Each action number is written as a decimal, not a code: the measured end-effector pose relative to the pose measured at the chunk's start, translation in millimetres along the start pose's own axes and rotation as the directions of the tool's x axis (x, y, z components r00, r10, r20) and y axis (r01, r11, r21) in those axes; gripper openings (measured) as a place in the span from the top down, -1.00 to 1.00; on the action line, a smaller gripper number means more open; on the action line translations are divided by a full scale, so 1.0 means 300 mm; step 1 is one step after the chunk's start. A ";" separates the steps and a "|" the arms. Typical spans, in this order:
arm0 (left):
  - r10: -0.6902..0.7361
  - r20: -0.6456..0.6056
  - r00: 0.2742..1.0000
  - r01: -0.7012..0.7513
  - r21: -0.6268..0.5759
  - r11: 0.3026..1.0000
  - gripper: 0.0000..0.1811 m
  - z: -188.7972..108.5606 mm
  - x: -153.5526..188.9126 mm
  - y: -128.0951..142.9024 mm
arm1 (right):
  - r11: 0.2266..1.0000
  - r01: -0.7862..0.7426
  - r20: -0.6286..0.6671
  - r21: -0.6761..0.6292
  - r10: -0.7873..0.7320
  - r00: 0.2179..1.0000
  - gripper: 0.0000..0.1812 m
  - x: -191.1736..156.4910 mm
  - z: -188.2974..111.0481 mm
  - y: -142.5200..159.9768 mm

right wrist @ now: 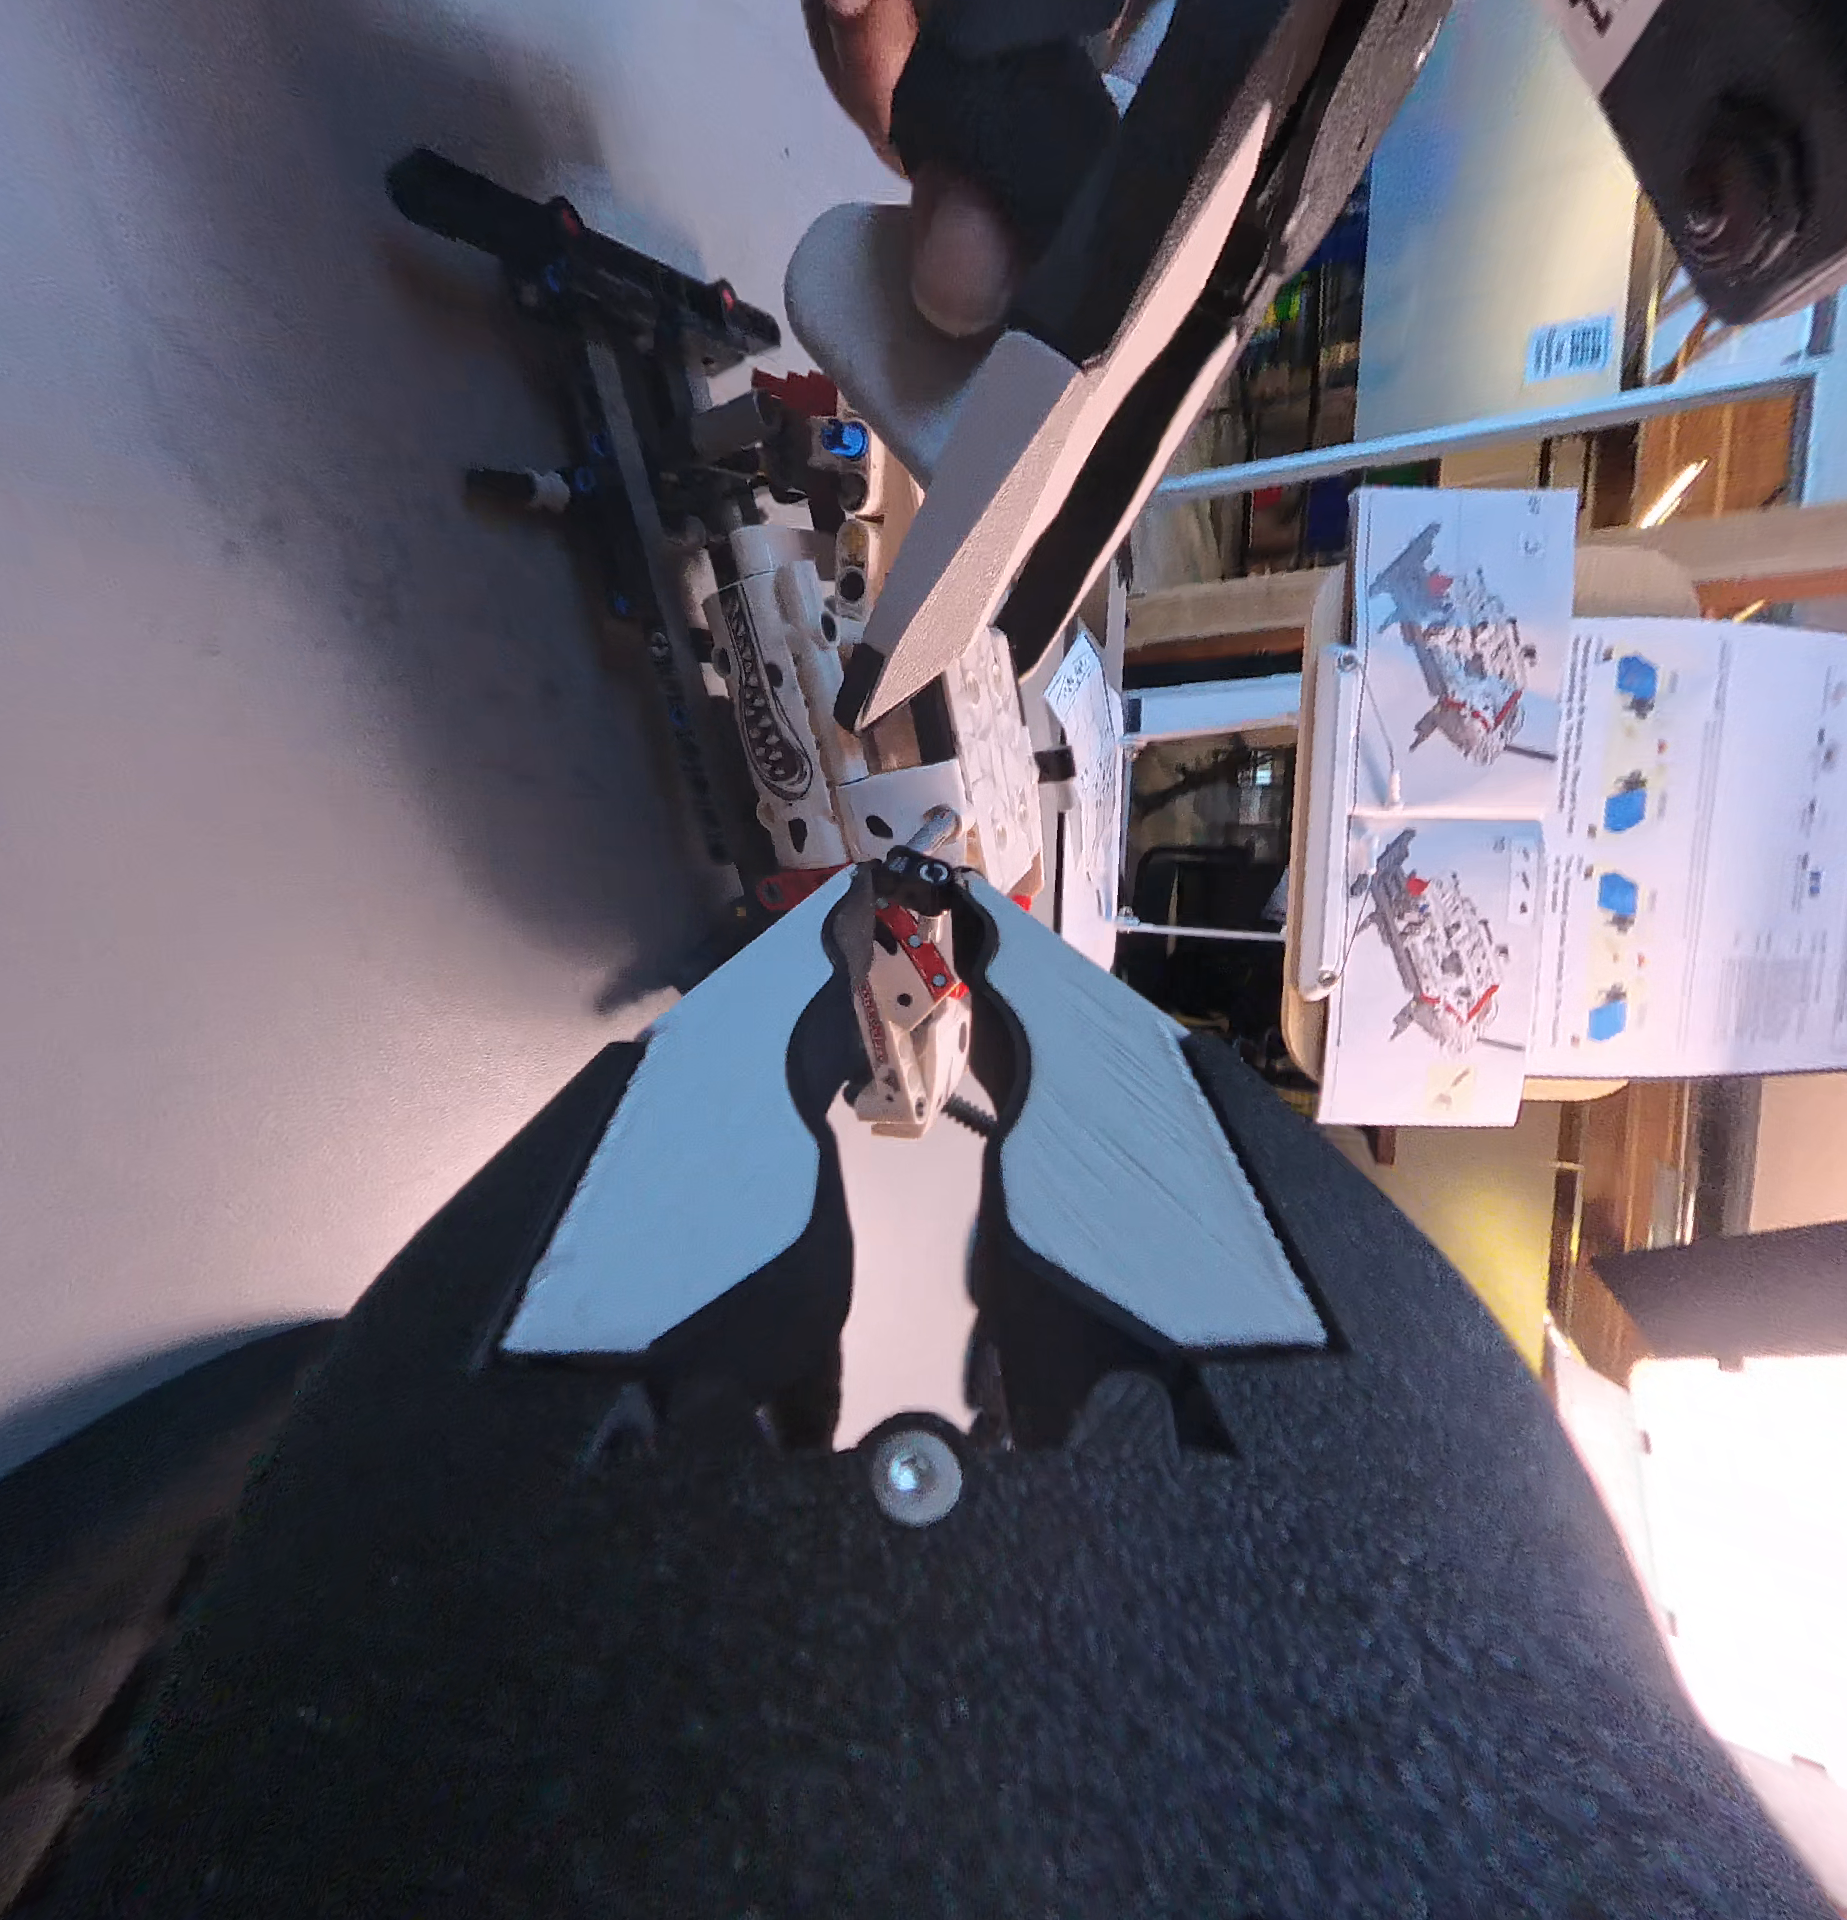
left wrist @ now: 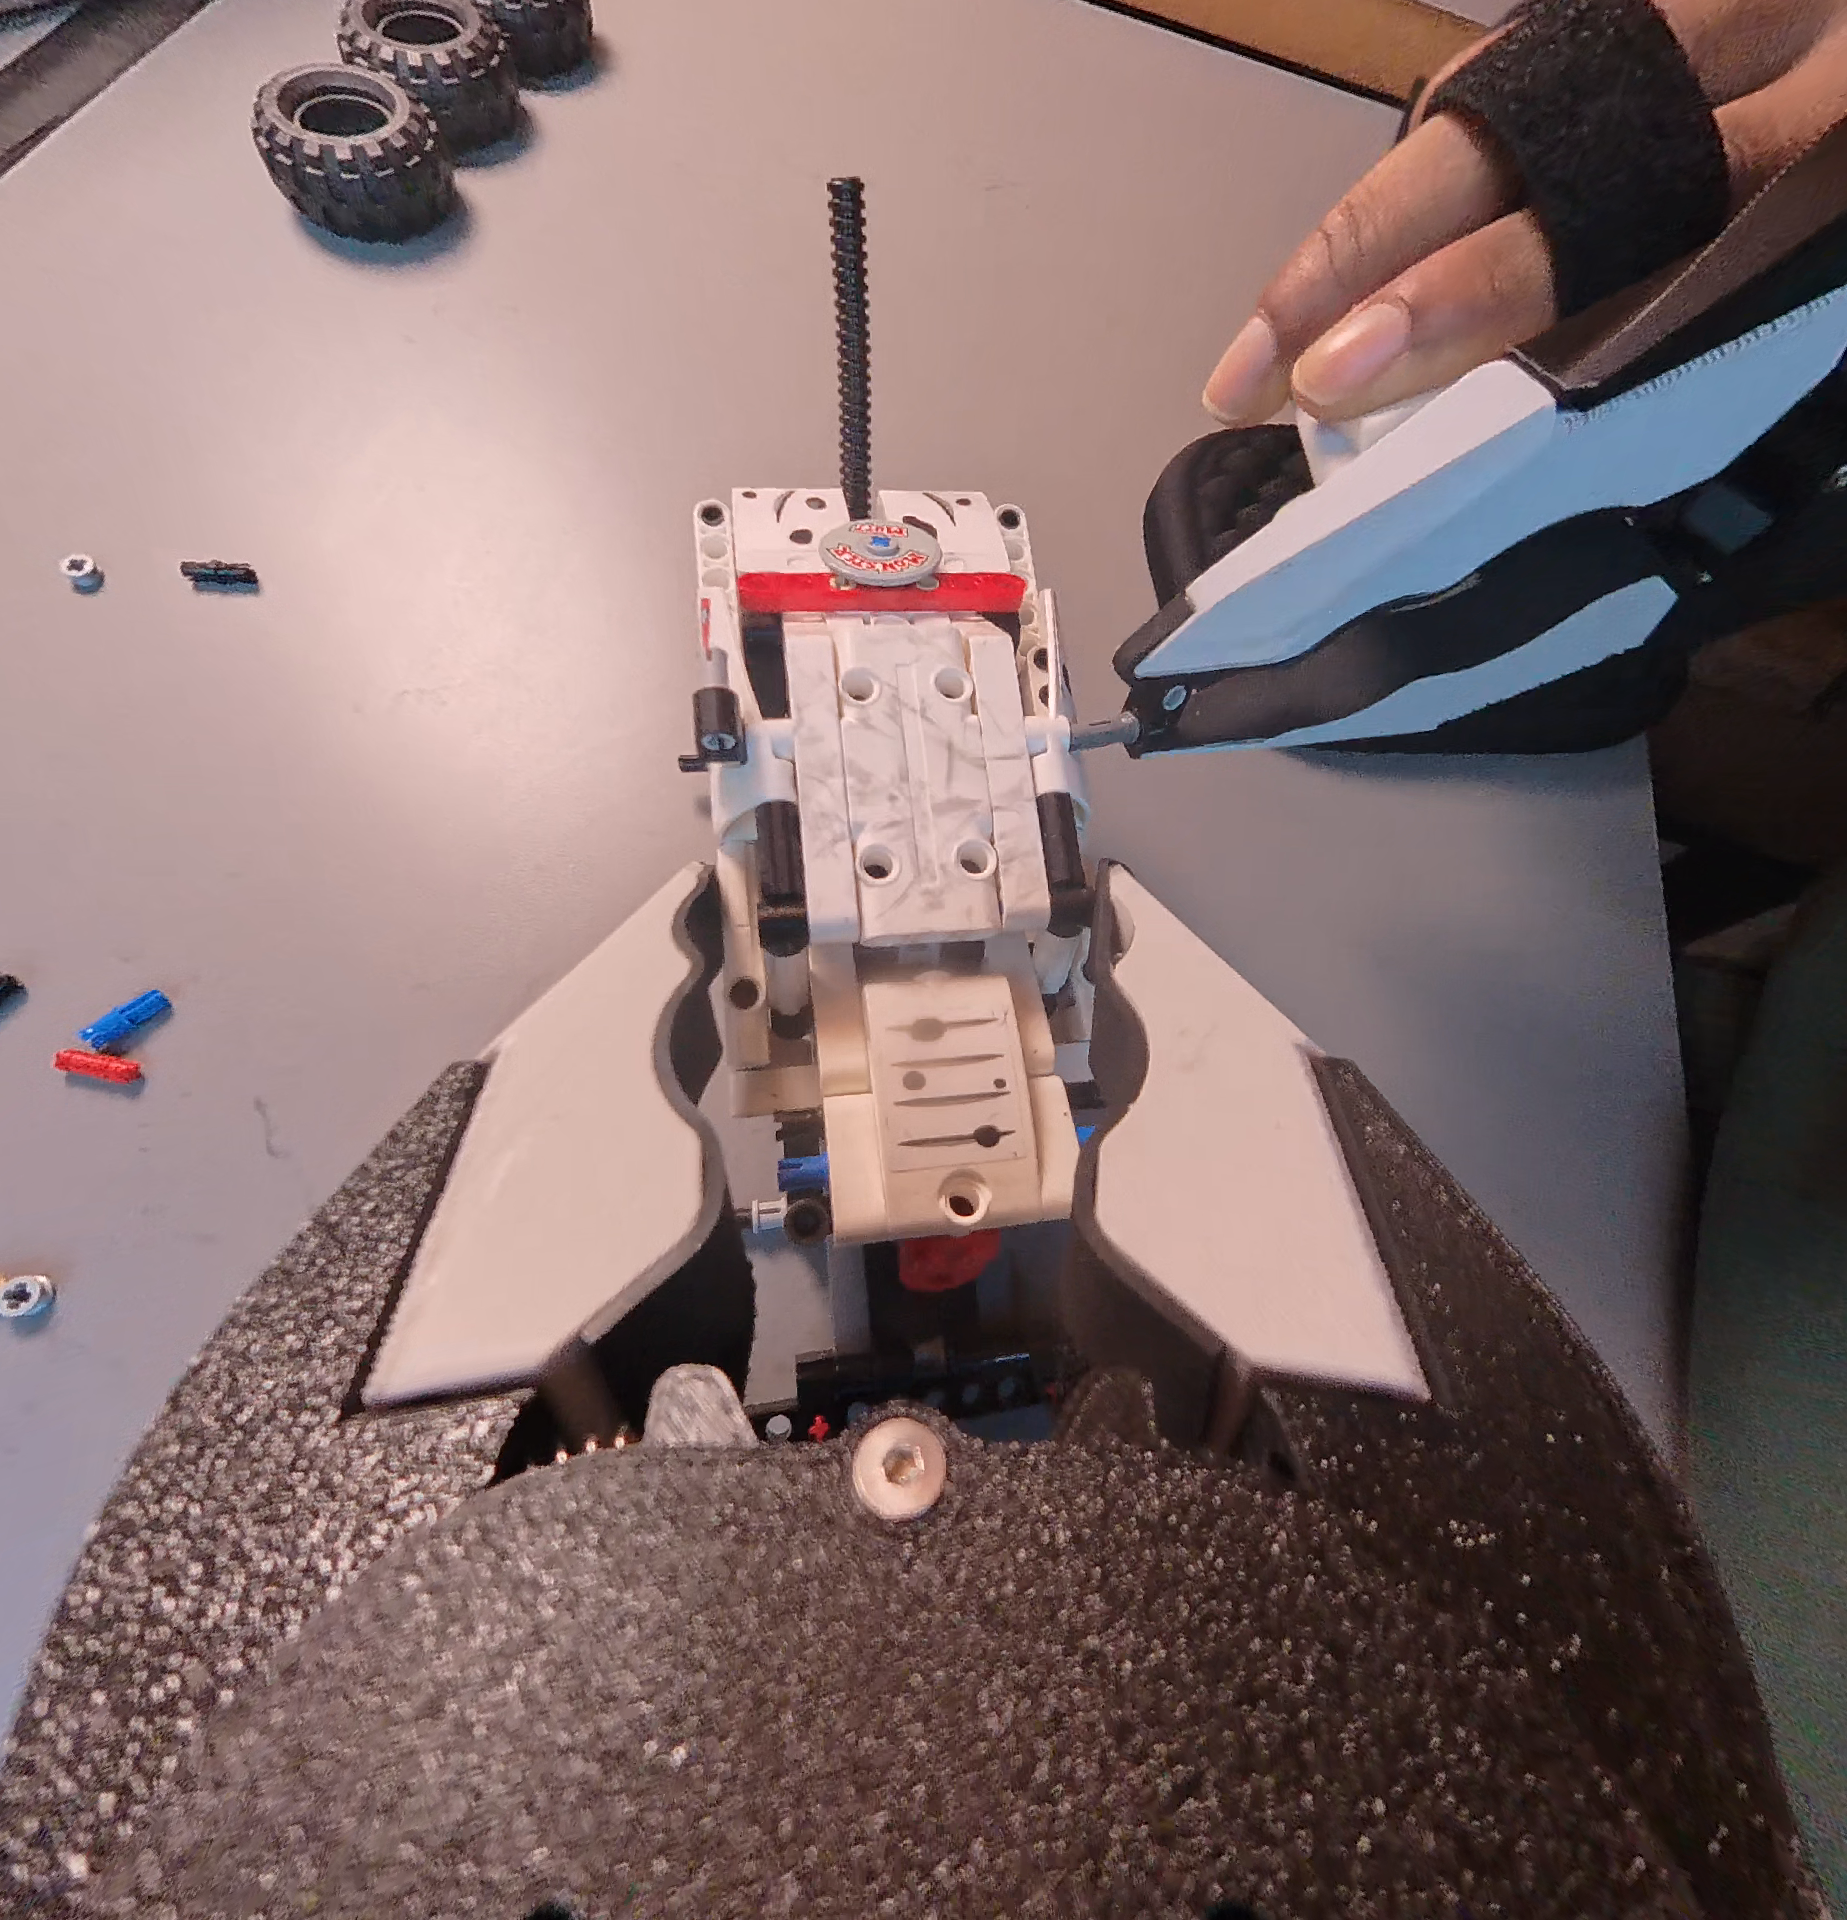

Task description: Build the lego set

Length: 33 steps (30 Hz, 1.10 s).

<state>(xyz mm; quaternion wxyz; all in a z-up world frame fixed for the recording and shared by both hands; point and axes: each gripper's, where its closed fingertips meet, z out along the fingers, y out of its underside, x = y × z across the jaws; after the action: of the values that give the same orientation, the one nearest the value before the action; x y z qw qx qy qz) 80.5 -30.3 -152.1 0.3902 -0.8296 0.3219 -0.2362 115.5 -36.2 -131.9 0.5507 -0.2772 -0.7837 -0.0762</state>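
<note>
Left wrist view: the left gripper (left wrist: 903,1039) has its jaws clenched on the flanks of the toy truck (left wrist: 898,831), a white plastic body with a red strip, held over the grey desk (left wrist: 379,675). A ribbed black antenna (left wrist: 851,343) stands up from its far end. The right gripper (left wrist: 1142,717) comes in from the side, its jaws pinched on a small black connector at the tip of a thin grey axle (left wrist: 1101,730) that sticks out of the truck's flank. Three knobbly rubber tyres (left wrist: 353,145) sit well apart, and loose pins (left wrist: 108,1034) in blue, red and black lie scattered to the left.

Right wrist view: the right gripper (right wrist: 914,883) grasps the black connector (right wrist: 919,871) on the metal-grey axle. An instruction booklet (right wrist: 1584,810) stands propped behind.

The truck looks light and rigid, yet its snapped joints may pop under sideways force; the solid side beams seem the safest hold. The glossy plastic looks slippery, and the antenna flexible.
</note>
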 end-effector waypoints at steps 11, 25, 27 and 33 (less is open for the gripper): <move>-0.050 0.077 0.996 0.049 0.015 0.999 0.22 0.013 -0.002 -0.010 | 0.981 0.057 0.122 -0.184 -0.035 0.992 0.86 0.012 -0.003 0.013; -0.052 0.105 0.993 0.052 0.001 0.999 0.23 -0.001 -0.009 -0.001 | 0.980 0.092 0.152 -0.179 -0.065 0.986 0.86 0.019 0.009 0.004; -0.036 0.120 0.992 0.037 -0.007 0.999 0.23 -0.001 -0.009 0.001 | 0.980 0.082 0.165 -0.180 -0.052 0.985 0.86 0.014 0.010 0.004; -0.014 0.108 0.994 0.016 -0.015 1.000 0.23 -0.001 -0.005 0.004 | 0.984 0.121 0.252 -0.132 -0.084 0.964 0.86 0.013 0.005 0.005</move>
<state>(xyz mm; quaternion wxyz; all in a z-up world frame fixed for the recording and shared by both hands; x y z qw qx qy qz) 79.0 -29.9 -153.0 0.3987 -0.8467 0.2959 -0.1914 114.0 -33.1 -129.3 0.4231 -0.2832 -0.8512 -0.1271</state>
